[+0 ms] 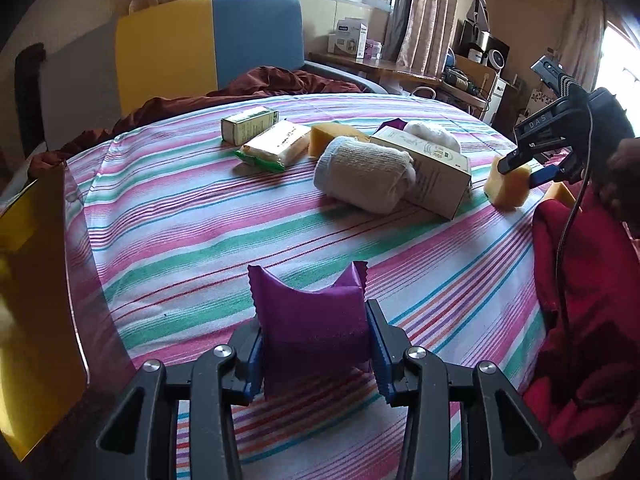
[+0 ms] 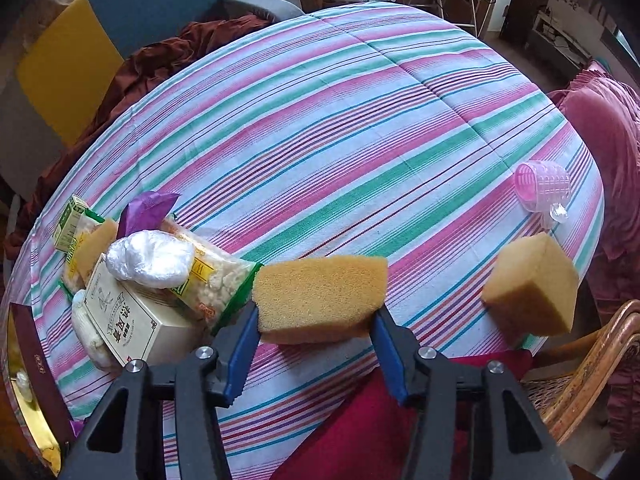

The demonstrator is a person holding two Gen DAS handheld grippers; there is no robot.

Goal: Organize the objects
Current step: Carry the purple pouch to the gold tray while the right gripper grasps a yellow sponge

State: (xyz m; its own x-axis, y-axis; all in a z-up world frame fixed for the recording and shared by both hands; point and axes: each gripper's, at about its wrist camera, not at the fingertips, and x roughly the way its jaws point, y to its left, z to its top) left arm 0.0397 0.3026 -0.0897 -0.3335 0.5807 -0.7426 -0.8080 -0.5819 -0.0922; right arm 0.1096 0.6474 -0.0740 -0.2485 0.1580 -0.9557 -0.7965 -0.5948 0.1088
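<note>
Two grippers work over the striped bed (image 1: 192,216). The left gripper (image 1: 316,354), tilted down, clamps a purple sachet (image 1: 312,320) above the near edge. The right gripper (image 2: 316,340), pointing steeply down, pinches a sponge (image 2: 320,300) beside the box (image 2: 128,320); a second sponge (image 2: 532,284) lies right.

"DAS" shows in pale letters on the black body of the right gripper (image 1: 516,170), and the cream carton (image 2: 136,320) carries dark printed Chinese characters, too skewed to read for certain.
</note>
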